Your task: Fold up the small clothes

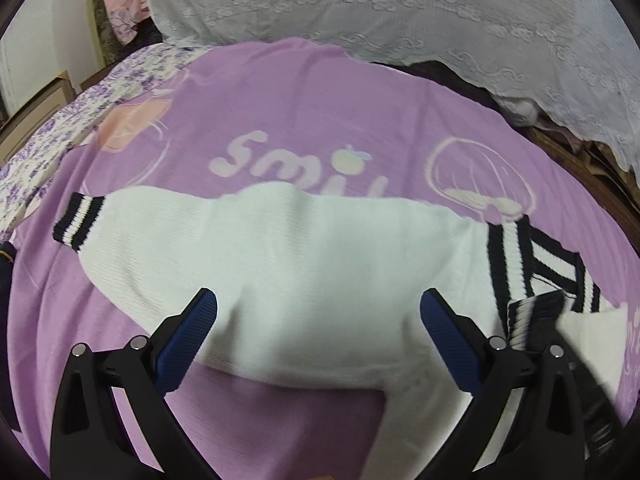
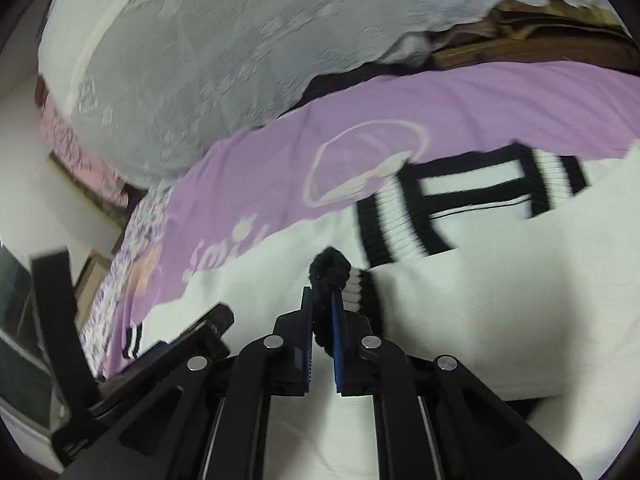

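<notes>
A small white knit sweater [image 1: 304, 264] with black-and-white striped cuffs and collar lies on a purple blanket [image 1: 320, 112]. One sleeve runs left to its striped cuff [image 1: 78, 222]; the striped collar [image 1: 532, 264] is at the right. My left gripper [image 1: 318, 320] is open, its blue-padded fingers straddling the sweater's near edge just above it. My right gripper [image 2: 323, 304] is shut on the other striped cuff [image 2: 340, 276] and holds it over the sweater's body [image 2: 500, 312], below the collar [image 2: 460, 196]. That cuff also shows in the left wrist view [image 1: 532, 316].
The purple blanket [image 2: 440, 100] with "smile" print covers a bed. A white lace cover [image 1: 400, 8] is heaped behind it, also in the right wrist view [image 2: 200, 60]. A floral sheet [image 1: 60, 128] lies at the left. The left gripper's black frame [image 2: 192, 344] shows at lower left.
</notes>
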A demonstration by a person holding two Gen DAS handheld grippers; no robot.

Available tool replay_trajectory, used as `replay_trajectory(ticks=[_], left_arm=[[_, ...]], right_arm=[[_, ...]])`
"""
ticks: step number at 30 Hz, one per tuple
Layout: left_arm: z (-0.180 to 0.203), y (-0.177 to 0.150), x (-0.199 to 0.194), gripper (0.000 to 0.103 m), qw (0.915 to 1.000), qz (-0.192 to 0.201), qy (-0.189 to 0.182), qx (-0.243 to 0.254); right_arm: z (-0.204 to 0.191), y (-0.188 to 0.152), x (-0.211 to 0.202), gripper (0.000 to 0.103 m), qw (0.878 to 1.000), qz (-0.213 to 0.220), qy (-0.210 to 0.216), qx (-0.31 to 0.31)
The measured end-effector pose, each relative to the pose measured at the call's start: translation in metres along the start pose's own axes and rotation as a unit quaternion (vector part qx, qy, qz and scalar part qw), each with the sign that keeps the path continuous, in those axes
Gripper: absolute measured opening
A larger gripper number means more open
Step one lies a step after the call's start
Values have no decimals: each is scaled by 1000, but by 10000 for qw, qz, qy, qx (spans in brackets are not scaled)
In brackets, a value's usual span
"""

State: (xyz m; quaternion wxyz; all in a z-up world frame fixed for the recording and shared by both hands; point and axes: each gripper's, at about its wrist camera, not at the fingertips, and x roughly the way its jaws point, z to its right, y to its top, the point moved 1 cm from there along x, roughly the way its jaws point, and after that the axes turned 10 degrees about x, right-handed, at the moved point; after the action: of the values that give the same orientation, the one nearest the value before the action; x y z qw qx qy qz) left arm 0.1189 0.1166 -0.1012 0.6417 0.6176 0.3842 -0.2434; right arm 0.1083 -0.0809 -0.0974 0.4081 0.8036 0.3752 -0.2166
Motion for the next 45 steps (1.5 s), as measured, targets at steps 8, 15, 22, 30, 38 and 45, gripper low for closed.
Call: replay_trajectory(ticks=[8, 15, 22, 30, 38, 45], left_arm=[[-3, 0, 6, 99, 9997, -95, -175, -112], [5, -2, 5, 99, 9975, -171, -685, -104], [30, -6, -2, 99, 9824, -235, -1855, -21], [63, -15, -9, 98, 9693, -146, -2446, 208], [67, -23, 14, 85, 9647, -460, -2594, 69], [63, -26, 20, 40, 9735, -328, -2264, 32]], right_arm=[[-8, -13, 14, 19, 9984, -433, 132, -324], [16, -9, -32, 46, 9980, -205, 429, -426], [58, 8, -88, 39, 9938, 800, -253, -724], [135, 43, -112, 32, 9927, 1110, -475, 53], [175, 39, -105, 32, 9923, 1006, -230, 683], [198, 45, -111, 34, 9867, 1191, -238, 1084]])
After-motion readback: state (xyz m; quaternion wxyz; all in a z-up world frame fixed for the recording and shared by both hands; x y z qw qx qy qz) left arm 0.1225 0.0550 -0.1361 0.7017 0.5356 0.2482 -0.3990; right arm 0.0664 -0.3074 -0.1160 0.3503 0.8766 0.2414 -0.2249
